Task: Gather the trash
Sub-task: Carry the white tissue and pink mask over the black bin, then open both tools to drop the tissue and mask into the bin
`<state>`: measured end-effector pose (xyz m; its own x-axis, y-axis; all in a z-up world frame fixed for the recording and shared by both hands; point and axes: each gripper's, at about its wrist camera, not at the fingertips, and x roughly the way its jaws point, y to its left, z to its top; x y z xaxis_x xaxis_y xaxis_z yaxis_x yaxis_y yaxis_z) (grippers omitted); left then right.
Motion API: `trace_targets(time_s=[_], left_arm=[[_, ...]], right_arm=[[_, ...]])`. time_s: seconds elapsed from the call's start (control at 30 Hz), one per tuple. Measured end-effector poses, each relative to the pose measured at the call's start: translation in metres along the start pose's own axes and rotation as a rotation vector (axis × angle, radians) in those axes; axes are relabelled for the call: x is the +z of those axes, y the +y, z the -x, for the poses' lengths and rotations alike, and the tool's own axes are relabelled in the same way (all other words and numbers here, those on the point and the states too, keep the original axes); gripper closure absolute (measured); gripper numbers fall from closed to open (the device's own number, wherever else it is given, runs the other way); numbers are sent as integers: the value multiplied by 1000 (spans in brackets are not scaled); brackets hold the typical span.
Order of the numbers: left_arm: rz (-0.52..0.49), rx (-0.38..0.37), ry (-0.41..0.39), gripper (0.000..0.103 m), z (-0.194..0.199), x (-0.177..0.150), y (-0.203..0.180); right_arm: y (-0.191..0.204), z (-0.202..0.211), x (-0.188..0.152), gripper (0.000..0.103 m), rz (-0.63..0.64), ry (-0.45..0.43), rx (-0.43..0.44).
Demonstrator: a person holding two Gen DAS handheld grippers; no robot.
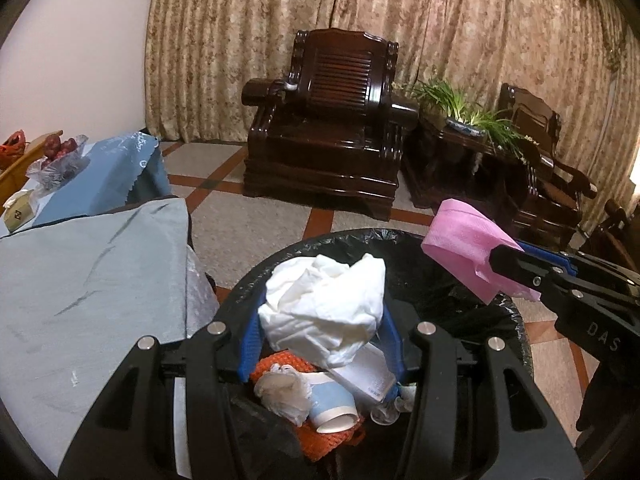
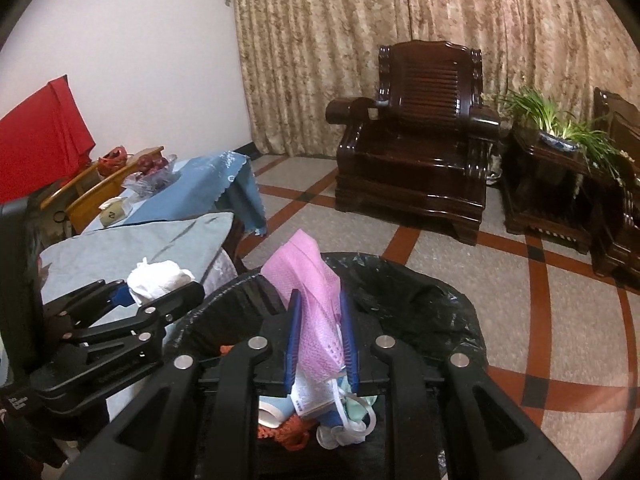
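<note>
A patterned beige curtain (image 1: 400,40) is seen across the back of the room, above a speckled tile floor (image 2: 540,320) crossed by red and black bands. A dark carved wooden armchair (image 1: 328,128) is placed before the curtain, with a dark side table (image 2: 548,184) bearing a potted green plant (image 1: 468,116) just beside it. A table covered in pale blue cloth (image 1: 80,280) is found at the left, and a bowl of red fruit (image 2: 150,172) is noted farther back on it. A bin lined with a black bag (image 2: 420,304) stands on the floor next to the table; a paper cup (image 1: 332,408), an orange net (image 1: 280,364) and other scraps are observed inside. The left gripper (image 1: 320,332) is held over the bin mouth, its blue pads pressed against a crumpled white tissue (image 1: 324,312) pinched between them. The right gripper (image 2: 320,336) is likewise held over the bin, its pads drawn close on a pink napkin (image 2: 312,296) clamped upright between them. The two grippers are positioned side by side, apart from one another.
</note>
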<state>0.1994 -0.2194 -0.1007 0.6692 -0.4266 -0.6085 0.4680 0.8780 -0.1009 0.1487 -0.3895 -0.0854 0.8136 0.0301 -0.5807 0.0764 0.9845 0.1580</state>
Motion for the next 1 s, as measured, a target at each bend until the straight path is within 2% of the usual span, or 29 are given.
trace_targets(time_s=[0.2,0.23,0.3,0.37,0.4,0.5,0.57,0.6,0.67,0.8,1.0], left_arm=[[-1,-12,26,54,-16,-1,0],[2,-17,33,53,-19,-1,0],[10,-31,40,45,-22,0,2],[19,-39,41,37,-23,-1,5],[23,-39,40,33,-22,-1,6],[35,-44,36,28,-19,-1,9],[40,-37,29,26,-15,-2,11],[43,-36,27,24,-13,-2,13],[47,-29,21,21,-6,-1,17],[50,-4,-8,14,15,0,25],[61,41,-50,10,53,2,40]], right_arm=[[-9,-11,-1,84,-10,18,-11],[-10,-13,-2,81,-12,18,-17],[-13,-16,-4,73,-13,24,-24],[-14,-17,-5,55,-12,26,-34],[-16,-18,-6,52,-14,26,-36],[-16,-16,-10,41,-16,23,-44],[-17,-14,-10,27,-22,18,-46],[-17,-12,-10,24,-25,15,-46],[-15,-8,-11,8,-26,7,-44],[-7,0,-11,6,-28,-1,-24],[10,14,-14,6,-22,-13,15]])
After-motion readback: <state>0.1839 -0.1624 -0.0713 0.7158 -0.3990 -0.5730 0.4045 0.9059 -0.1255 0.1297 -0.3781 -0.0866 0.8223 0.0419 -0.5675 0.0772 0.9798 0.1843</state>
